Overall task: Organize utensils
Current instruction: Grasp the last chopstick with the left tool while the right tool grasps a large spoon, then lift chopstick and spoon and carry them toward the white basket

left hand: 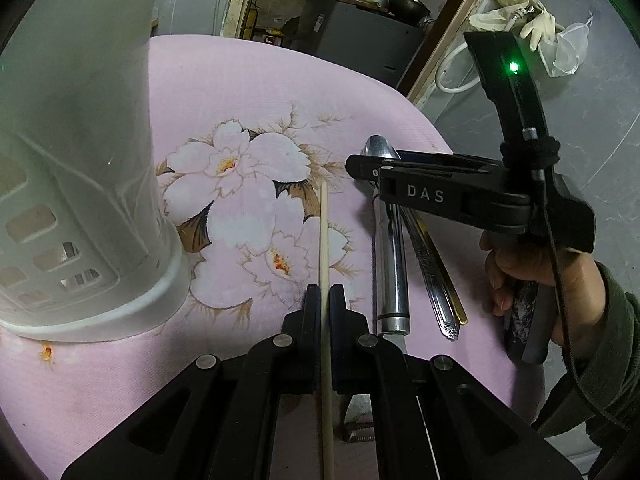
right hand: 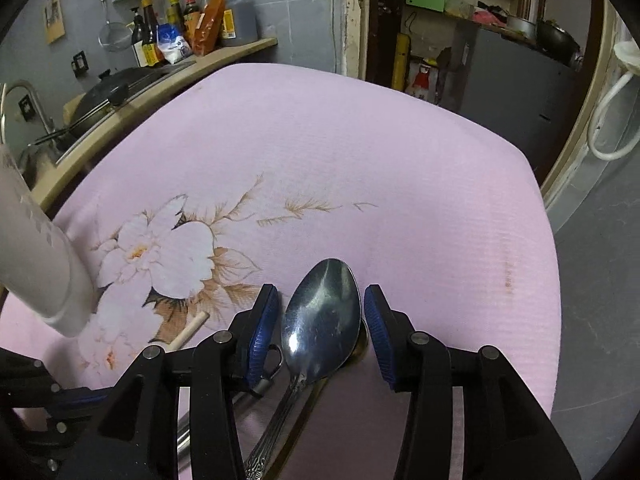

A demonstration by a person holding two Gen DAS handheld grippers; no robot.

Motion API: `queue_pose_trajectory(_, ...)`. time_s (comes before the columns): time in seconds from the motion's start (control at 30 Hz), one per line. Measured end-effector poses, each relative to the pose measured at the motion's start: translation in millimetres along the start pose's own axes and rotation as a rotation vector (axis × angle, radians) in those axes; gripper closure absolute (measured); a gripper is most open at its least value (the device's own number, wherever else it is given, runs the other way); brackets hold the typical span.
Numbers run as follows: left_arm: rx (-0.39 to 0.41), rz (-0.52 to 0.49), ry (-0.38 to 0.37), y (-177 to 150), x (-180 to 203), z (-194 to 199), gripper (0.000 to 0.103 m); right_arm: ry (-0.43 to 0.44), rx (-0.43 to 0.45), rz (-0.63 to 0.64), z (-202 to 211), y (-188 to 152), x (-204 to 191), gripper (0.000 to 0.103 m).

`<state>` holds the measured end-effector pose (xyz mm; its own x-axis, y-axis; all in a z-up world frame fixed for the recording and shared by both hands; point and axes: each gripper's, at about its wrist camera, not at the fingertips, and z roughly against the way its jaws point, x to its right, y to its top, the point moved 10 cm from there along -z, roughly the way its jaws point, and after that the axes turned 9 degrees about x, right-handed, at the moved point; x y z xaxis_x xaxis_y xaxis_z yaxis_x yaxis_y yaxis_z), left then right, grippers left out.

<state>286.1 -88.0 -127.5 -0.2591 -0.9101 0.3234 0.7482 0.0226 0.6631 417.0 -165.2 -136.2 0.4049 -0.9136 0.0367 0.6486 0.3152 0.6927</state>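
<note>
One chopstick (left hand: 324, 240) clamped in left gripper (left hand: 325, 304), spoon (right hand: 322, 316) between right gripper (right hand: 320, 312) pads

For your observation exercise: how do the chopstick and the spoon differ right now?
The chopstick is pale, thin and straight; the spoon is shiny metal with a broad bowl. The left gripper is shut on the chopstick; the right gripper only straddles the spoon, fingers open. Both lie over the pink cloth.

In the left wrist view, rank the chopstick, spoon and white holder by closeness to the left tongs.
1. Chopstick, clamped in the left tongs.
2. Spoon, lying to the right.
3. White holder, standing far left.
</note>
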Motion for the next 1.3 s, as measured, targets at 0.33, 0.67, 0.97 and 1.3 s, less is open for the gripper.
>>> queue_pose_trajectory(0.33,-0.006,0.013,-0.015,6.0,-4.5,-3.6,0.101,-0.017,-0.004,0.038,-1.7,-0.3,-5.2,0.065)
queue_pose_trajectory(0.67,-0.003,0.018,-0.021,5.7,-2.3,-3.3,0.101,-0.013,0.101,0.047,19.5,9.4,-6.1,0.071)
queue_pose_trajectory(0.97,0.064,0.003,-0.041,8.8,4.6,6.8,0.101,-0.008,0.33,0.036,72.8,22.3,-10.2,0.071)
queue_pose_trajectory(1.3,0.204,0.022,-0.086,17.2,16.8,40.6,0.101,-0.061,0.562,0.071,142.3,17.3,-32.7,0.071)
